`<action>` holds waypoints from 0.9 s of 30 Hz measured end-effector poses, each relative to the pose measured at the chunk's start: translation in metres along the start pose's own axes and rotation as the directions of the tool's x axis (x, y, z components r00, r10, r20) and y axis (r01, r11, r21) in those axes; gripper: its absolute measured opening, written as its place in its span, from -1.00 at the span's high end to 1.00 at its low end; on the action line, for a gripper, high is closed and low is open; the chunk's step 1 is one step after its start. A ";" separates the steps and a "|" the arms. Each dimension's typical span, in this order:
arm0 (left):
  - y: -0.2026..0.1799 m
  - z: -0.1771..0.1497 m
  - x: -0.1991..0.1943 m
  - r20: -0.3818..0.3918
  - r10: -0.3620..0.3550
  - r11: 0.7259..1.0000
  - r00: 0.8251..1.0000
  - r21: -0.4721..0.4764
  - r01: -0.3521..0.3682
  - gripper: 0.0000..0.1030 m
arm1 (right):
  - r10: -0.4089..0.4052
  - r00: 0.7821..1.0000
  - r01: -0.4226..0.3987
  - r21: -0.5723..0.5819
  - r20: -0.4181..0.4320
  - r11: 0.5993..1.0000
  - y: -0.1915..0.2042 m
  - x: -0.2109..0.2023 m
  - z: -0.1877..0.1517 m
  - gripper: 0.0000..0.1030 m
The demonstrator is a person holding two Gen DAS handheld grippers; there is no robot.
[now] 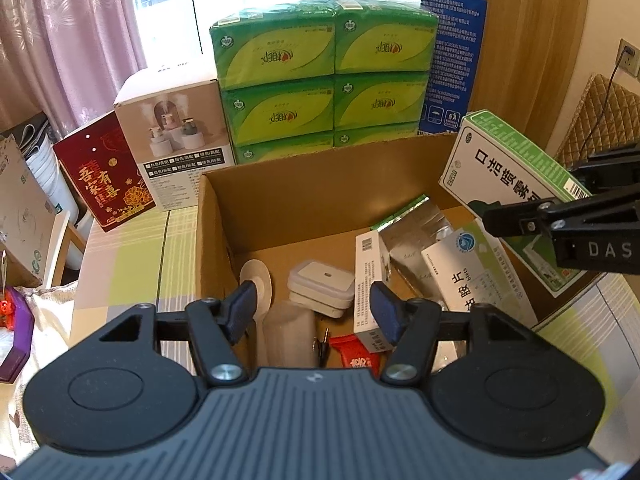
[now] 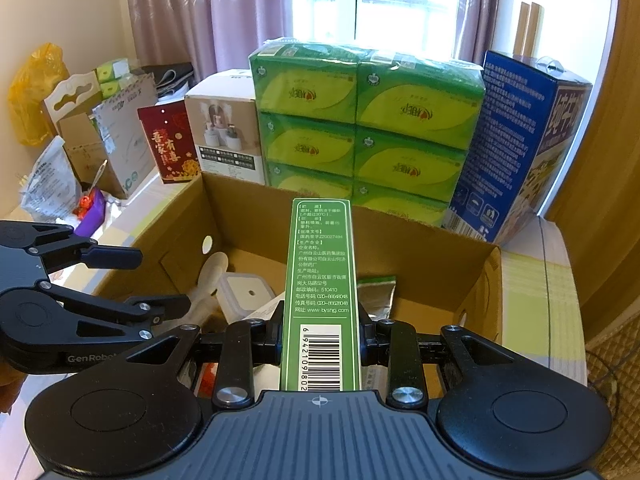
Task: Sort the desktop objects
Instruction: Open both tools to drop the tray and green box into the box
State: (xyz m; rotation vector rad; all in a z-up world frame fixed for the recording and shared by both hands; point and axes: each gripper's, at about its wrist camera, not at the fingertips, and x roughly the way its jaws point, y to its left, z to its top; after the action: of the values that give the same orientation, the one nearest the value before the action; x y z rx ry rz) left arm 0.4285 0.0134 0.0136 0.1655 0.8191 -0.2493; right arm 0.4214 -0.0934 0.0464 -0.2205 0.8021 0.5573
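Two grippers over the cardboard box [image 1: 280, 196] on the table. My right gripper [image 2: 320, 340] clamps a green-and-white medicine box [image 2: 320, 272] btwn its fingers, barcode end toward the cam, held above the carton's right side. In the left wrist view that medicine box [image 1: 508, 176] sits tilted over the carton's right rim. My left gripper [image 1: 314, 304] is spread wide, nothing btwn the pads, hovering over the near edge. Inside the carton: white lidded container [image 1: 322, 282], wooden spoon [image 1: 258, 280], foil pouch [image 1: 416, 236], red packet [image 1: 354, 350], other med boxes. Green tissue packs [image 1: 324, 76] stacked behind, w/ a blue carton [image 1: 454, 60] at right.
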 end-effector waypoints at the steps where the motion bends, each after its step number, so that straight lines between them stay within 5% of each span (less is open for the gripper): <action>1: 0.000 -0.001 0.000 -0.001 0.000 1.000 1.000 0.000 0.000 -0.12 | 0.001 1.000 -0.001 0.001 0.000 1.000 0.001 0.000 0.000 0.46; 27: 0.002 -0.004 -0.005 -0.005 -0.005 1.000 1.000 0.000 0.005 -0.14 | 0.045 0.998 -0.046 0.037 0.048 0.998 0.004 -0.002 0.006 0.45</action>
State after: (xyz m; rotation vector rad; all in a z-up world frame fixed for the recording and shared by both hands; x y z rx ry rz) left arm 0.4233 0.0166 0.0144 0.1641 0.8247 -0.2539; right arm 0.4218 -0.0881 0.0517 -0.1537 0.7727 0.5876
